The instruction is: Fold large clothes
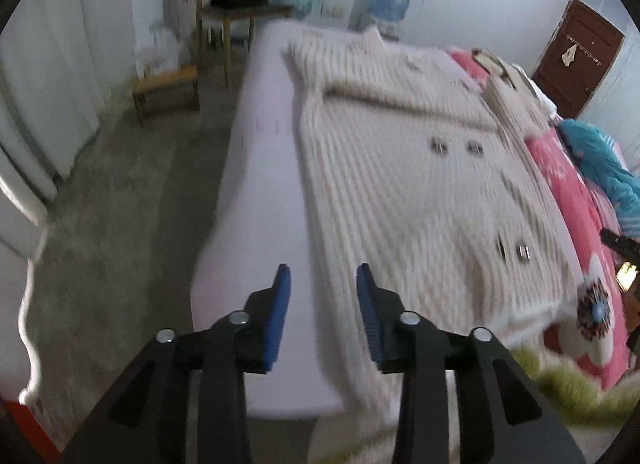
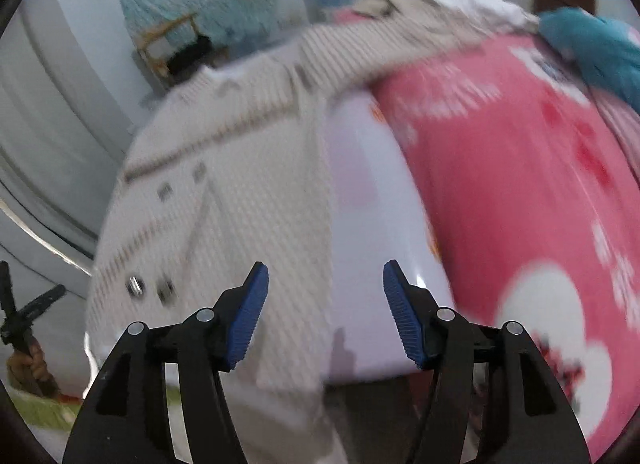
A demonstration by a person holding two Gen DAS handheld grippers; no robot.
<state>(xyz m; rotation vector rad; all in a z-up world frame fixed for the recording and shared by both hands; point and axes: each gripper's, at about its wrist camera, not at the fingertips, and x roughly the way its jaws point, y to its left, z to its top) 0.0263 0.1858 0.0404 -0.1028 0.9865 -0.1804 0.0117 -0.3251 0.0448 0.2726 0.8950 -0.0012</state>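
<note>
A large cream ribbed knit cardigan point(image 1: 408, 167) with dark buttons lies spread flat on a pale lilac sheet point(image 1: 260, 199) on the bed; its hem hangs over the near edge. My left gripper point(image 1: 323, 284) is open and empty, above the garment's left hem edge. In the right wrist view the cardigan point(image 2: 240, 191) lies left of centre. My right gripper point(image 2: 325, 284) is open and empty, above its right edge and the lilac sheet point(image 2: 372, 203). One sleeve point(image 2: 360, 47) reaches up over the pink quilt. Both views are motion-blurred.
A pink flowered quilt point(image 2: 520, 191) and a teal cloth point(image 1: 600, 163) lie along the right of the bed. A wooden chair point(image 1: 232, 11) and low stool point(image 1: 168, 91) stand on the concrete floor at left. A brown door point(image 1: 576, 59) is far right. The left gripper point(image 2: 24, 320) shows at left.
</note>
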